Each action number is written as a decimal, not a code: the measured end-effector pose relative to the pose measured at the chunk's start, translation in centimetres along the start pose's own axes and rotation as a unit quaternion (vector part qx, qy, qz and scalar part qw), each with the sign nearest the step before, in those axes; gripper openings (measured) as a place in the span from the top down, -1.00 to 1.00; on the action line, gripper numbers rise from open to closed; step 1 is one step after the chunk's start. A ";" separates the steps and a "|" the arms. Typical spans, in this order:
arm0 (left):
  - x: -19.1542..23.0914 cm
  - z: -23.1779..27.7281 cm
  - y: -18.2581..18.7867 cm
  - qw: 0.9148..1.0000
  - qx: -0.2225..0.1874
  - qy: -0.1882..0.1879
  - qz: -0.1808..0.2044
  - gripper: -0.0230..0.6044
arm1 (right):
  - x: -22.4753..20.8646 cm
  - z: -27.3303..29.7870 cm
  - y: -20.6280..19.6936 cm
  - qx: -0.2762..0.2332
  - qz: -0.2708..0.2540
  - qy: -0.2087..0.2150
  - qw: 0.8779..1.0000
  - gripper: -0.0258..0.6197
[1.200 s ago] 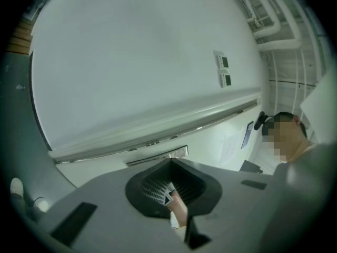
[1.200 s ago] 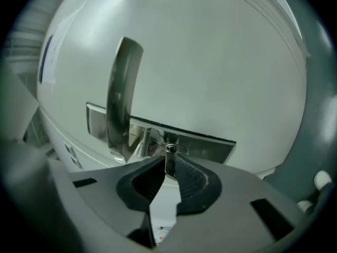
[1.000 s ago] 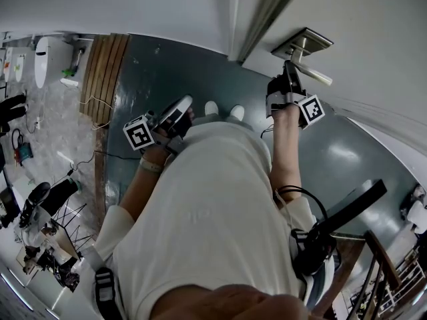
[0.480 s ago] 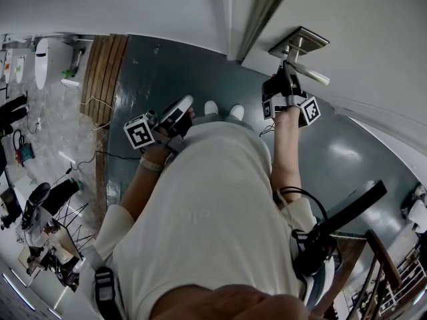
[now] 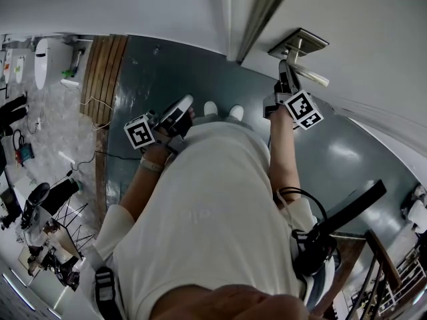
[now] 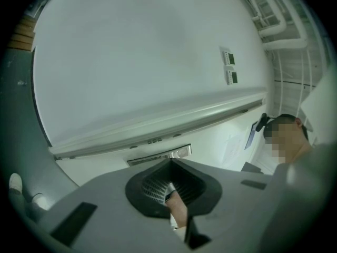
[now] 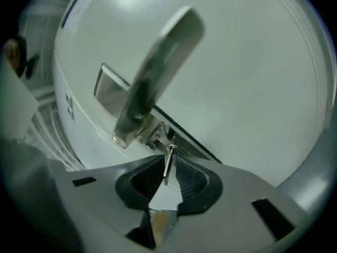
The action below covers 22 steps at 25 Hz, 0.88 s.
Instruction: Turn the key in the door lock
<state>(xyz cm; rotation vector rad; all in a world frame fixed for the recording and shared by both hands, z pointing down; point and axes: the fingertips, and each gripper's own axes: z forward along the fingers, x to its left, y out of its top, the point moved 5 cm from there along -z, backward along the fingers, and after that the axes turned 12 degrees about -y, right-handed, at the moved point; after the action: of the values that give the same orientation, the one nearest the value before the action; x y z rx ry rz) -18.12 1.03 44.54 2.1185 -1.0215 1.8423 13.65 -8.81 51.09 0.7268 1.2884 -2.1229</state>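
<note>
1. The left claw point(image 6: 171, 162) is held by the person's side, well apart from the door point(image 5: 373, 39). Its jaws are together with nothing in them, and it takes no part in the job.
2. The right claw point(image 7: 168, 159) is up at the lock, just beside the door handle point(image 7: 158, 67). Its jaws are narrow and pinched on the key point(image 7: 166, 172).
3. The key sits in the keyhole point(image 7: 171, 149), so inserting and gripping look done.
4. I'd judge that the turn itself is the step in hand. I can't see whether the bolt has thrown. What's left is to finish the twist and let go.
</note>
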 end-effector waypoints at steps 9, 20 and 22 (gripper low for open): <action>0.2 -0.2 -0.4 0.999 -0.019 0.001 -0.028 0.90 | 0.1 0.7 -0.2 0.013 -0.105 -0.064 0.992 0.77; 0.1 0.0 -0.2 0.999 -0.028 0.001 -0.035 0.90 | -0.8 0.6 -0.4 0.011 0.176 0.050 0.983 0.78; 0.2 0.1 -0.2 0.999 -0.027 0.001 -0.035 0.90 | -1.3 0.8 -0.5 0.013 0.227 0.071 0.971 0.78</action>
<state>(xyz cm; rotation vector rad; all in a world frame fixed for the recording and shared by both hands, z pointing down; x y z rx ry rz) -17.91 1.04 44.79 2.0933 -0.9723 1.7660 14.08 -9.08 52.63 1.0855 1.0412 -1.7445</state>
